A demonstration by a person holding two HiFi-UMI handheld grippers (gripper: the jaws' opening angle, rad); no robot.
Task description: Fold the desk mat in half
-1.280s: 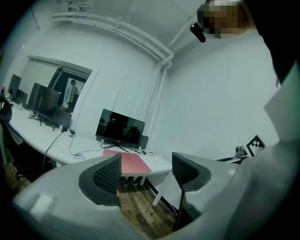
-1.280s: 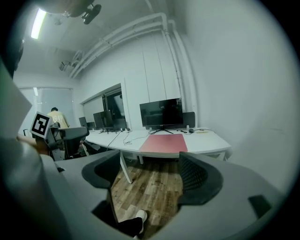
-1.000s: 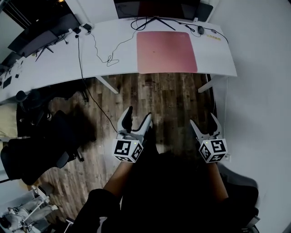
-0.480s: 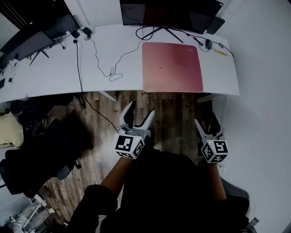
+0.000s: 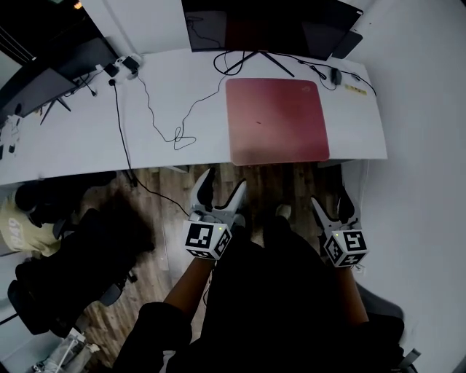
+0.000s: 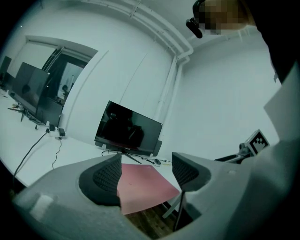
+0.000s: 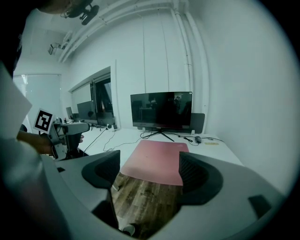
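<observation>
A pink desk mat [image 5: 276, 120] lies flat and unfolded on the right part of the white desk [image 5: 87, 124], its near edge at the desk's front edge. It also shows ahead between the jaws as the mat [image 6: 143, 187] in the left gripper view and the mat [image 7: 157, 161] in the right gripper view. My left gripper [image 5: 219, 189] hangs open over the wooden floor, short of the desk. My right gripper [image 5: 332, 206] is open too, lower right of the mat, with nothing between its jaws.
A dark monitor [image 5: 269, 22] stands behind the mat, with black cables [image 5: 167, 109] trailing left across the desk and a mouse [image 5: 335, 73] at the back right. Black office chairs [image 5: 65, 269] stand on the floor at left. A white wall [image 5: 429, 146] closes the right side.
The desk and mat have drawn nearer in the head view. Both grippers stay open and held low in front of the body.
</observation>
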